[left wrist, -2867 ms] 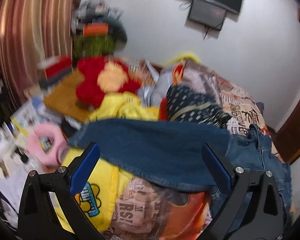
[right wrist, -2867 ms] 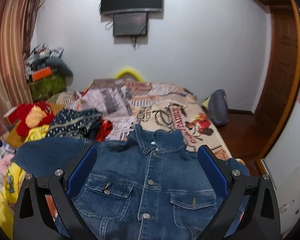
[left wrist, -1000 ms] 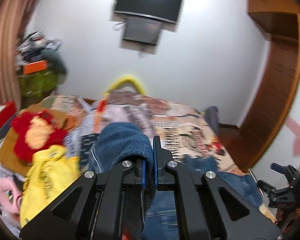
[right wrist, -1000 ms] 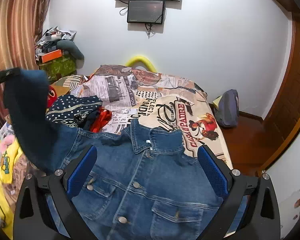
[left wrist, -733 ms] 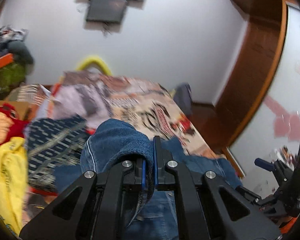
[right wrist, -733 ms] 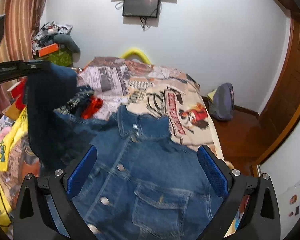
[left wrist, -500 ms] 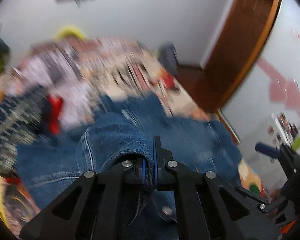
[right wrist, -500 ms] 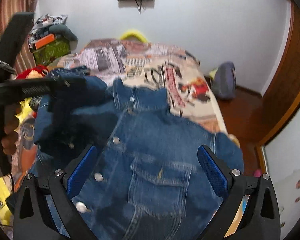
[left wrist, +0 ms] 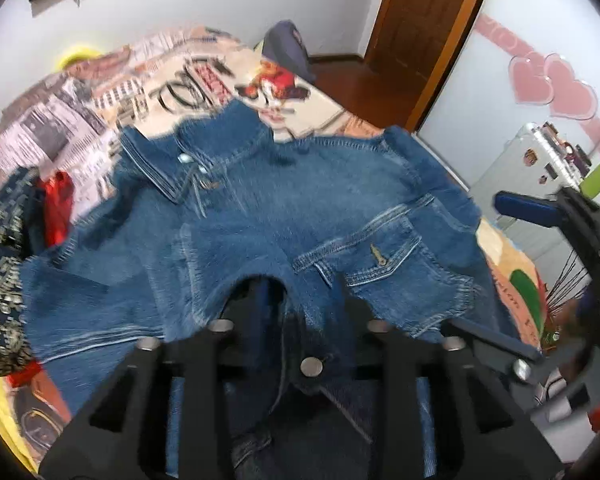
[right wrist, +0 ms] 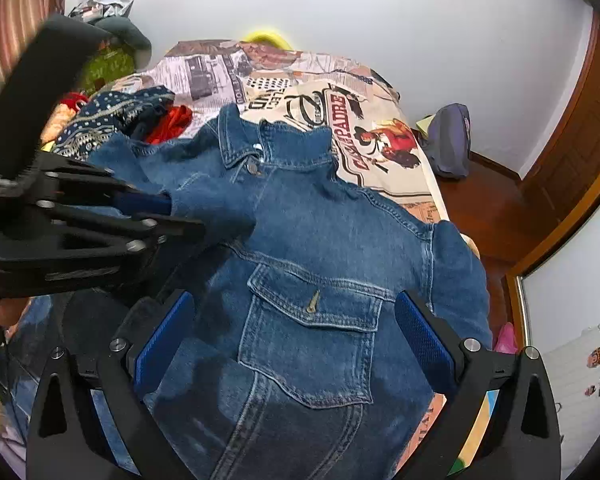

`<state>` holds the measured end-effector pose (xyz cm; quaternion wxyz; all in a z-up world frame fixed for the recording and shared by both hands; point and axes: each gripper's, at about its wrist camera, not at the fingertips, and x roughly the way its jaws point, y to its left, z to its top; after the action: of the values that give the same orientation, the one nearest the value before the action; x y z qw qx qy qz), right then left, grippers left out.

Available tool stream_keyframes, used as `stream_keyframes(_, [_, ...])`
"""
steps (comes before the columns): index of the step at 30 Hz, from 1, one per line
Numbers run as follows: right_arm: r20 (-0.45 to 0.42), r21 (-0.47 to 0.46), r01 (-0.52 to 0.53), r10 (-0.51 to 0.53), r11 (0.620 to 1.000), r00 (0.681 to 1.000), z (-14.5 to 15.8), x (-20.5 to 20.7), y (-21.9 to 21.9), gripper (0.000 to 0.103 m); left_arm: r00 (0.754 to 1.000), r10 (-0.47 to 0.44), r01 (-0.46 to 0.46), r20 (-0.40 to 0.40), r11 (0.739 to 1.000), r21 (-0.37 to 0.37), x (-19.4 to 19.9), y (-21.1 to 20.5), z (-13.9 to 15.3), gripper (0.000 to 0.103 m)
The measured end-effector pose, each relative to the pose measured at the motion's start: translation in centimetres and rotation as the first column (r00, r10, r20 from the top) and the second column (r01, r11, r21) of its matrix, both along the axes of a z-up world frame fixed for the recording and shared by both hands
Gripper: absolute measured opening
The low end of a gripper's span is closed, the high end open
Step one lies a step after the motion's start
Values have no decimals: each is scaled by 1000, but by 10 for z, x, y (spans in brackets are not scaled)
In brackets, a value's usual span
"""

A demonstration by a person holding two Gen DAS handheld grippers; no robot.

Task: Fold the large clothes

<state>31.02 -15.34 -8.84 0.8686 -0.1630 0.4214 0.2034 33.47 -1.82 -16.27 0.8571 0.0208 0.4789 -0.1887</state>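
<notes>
1. jacket is lying front-up across the bed's near end.
2. left gripper has just been opening, sleeve sitting loose between its jaws; right gripper is gaping, empty.
3. risk: sleeve snagging on the withdrawing pads and unfolding.

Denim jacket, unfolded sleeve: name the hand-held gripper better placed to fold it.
Right. The right hand-held gripper hangs open near that sleeve; the left hand-held gripper has jaws that have just been opening, the first cuff between them.
</notes>
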Motion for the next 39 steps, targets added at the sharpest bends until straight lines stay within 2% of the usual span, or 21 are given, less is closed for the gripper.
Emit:
stream_keyframes(1, [2, 9, -1, 1, 1000, 1000, 2, 0, 1, 100, 1000, 10, -11, 30, 1000, 2, -1, 7, 7, 51])
stream_keyframes(2, [6, 19, -3, 3, 1000, 1000, 6, 0, 2, 100, 997, 30, -30, 69, 1000, 5, -6, 16, 17, 55])
stream_keyframes(3, [10, 27, -7, 6, 1000, 1000, 8, 0, 4, 100, 993, 53, -53, 104, 999, 2, -11, 28, 27, 55])
stream_keyframes(8, [19, 39, -47, 47, 998, 999, 14, 2, 21, 100, 970, 179, -174, 163, 984, -46, -27, 86, 56, 58])
stream_keyframes(12, [-18, 37, -109, 110, 993, 994, 9, 7, 46, 99, 927, 295, -309, 232, 951, 27, -48, 142, 58, 64])
stream_keyframes(15, [-49, 9, -168, 168, 986, 985, -1, 12, 69, 99, 910, 357, -380, 212, 921, 83, -61, 178, 40, 64])
stream_keyframes(18, [-114, -85, -223, 213, 971, 970, -23, 24, 98, 98, 898, 413, -431, 152, 894, 119, -73, 206, 8, 64])
stream_keyframes(22, [-173, -203, -254, 221, 946, 960, -51, 39, 127, 91, 885, 462, -465, 53, 874, 139, -89, 235, -41, 64])
stream_keyframes(25, [-164, -283, -278, 240, 918, 957, -67, 44, 145, 87, 870, 493, -485, -20, 862, 147, -96, 244, -75, 64])
stream_keyframes(28, [-114, -371, -315, 294, 874, 949, -77, 40, 163, 75, 860, 502, -489, -92, 862, 133, -96, 248, -104, 64])
stream_keyframes(31, [-65, -447, -357, 368, 820, 928, -85, 27, 177, 55, 861, 495, -479, -114, 866, 142, -91, 243, -119, 64])
stream_keyframes(32, [-56, -463, -366, 386, 807, 921, -87, 23, 181, 45, 861, 495, -478, -113, 866, 151, -89, 241, -121, 64])
stream_keyframes(34, [-55, -473, -388, 413, 791, 909, -88, 17, 184, 32, 858, 501, -482, -118, 862, 157, -86, 240, -128, 64])
stream_keyframes(37, [-11, -440, -382, 420, 813, 907, -73, 18, 182, 21, 848, 512, -496, -135, 858, 135, -84, 240, -129, 64])
stream_keyframes(39, [18, -381, -347, 382, 857, 924, -53, 29, 174, 17, 850, 512, -497, -125, 858, 132, -85, 238, -124, 64])
